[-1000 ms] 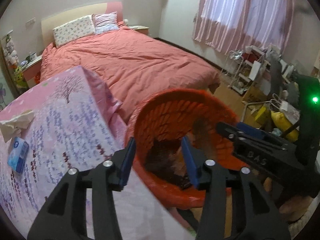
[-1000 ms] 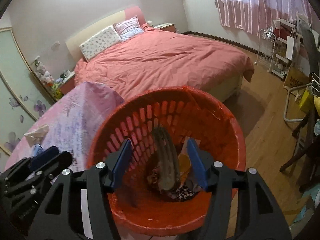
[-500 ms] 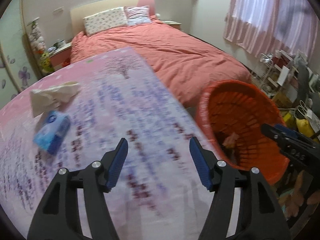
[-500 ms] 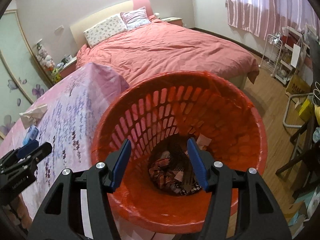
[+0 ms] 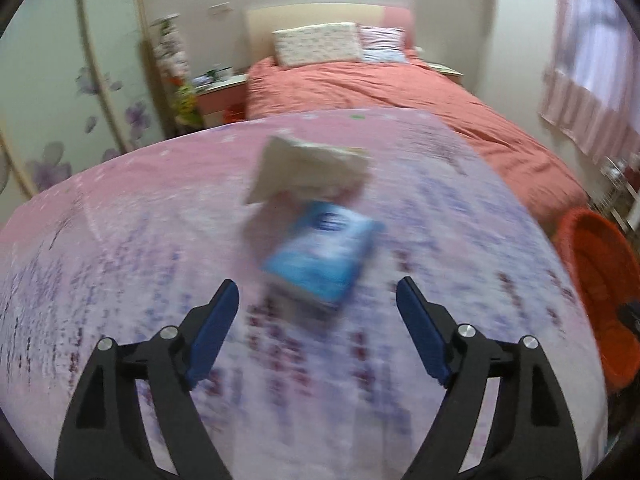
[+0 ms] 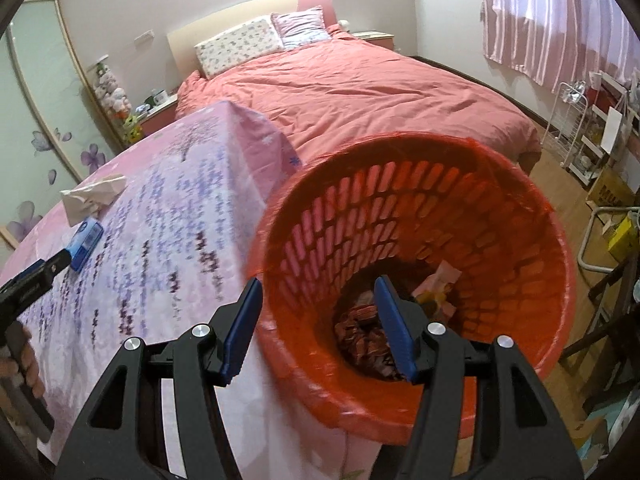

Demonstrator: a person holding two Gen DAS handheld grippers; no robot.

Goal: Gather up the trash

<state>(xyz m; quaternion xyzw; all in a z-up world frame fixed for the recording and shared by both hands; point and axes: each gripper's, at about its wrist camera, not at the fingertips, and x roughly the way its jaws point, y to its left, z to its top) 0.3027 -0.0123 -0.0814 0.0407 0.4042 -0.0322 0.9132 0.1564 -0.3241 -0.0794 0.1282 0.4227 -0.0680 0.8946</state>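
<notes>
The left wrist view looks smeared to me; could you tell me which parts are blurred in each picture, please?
Left wrist view: motion blur smears the blue packet, crumpled paper and tablecloth, while the left tongs stay sharp. Right wrist view: mostly crisp, slight blur on the orange basket near rim; fisheye bends the room edges.

"MU" on cardboard box [image 6: 611,191], cut off
</notes>
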